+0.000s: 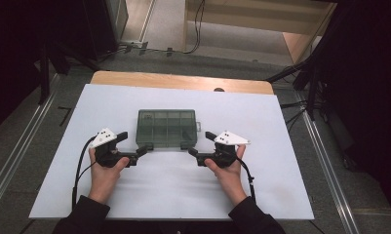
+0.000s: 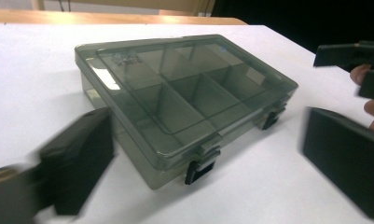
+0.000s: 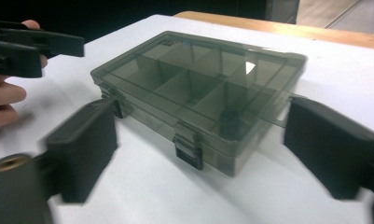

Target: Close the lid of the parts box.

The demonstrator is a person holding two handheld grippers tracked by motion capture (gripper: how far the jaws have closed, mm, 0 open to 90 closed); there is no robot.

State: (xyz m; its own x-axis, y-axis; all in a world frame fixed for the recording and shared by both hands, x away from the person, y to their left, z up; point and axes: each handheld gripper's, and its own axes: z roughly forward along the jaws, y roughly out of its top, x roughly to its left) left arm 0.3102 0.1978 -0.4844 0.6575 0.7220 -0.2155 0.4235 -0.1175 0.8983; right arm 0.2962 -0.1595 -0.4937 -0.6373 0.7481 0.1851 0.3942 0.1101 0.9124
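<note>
A smoky grey see-through compartment box (image 1: 167,127) lies flat in the middle of the white table, its lid down. Two black latches (image 2: 201,170) sit on its near side, also seen as latches (image 3: 189,151) in the right gripper view. My left gripper (image 1: 132,144) is just off the box's near left corner, jaws wide apart and gripping nothing. My right gripper (image 1: 202,144) mirrors it at the near right corner, also open. From the left gripper (image 2: 205,140), the box (image 2: 175,88) lies ahead between the spread jaws. From the right gripper (image 3: 201,130), the box (image 3: 198,79) sits the same way.
A white sheet (image 1: 134,195) covers the table, with a wooden edge (image 1: 183,80) showing at the back. Dark floor, metal rails and cables surround the table. A person's hands and dark sleeves enter from the bottom.
</note>
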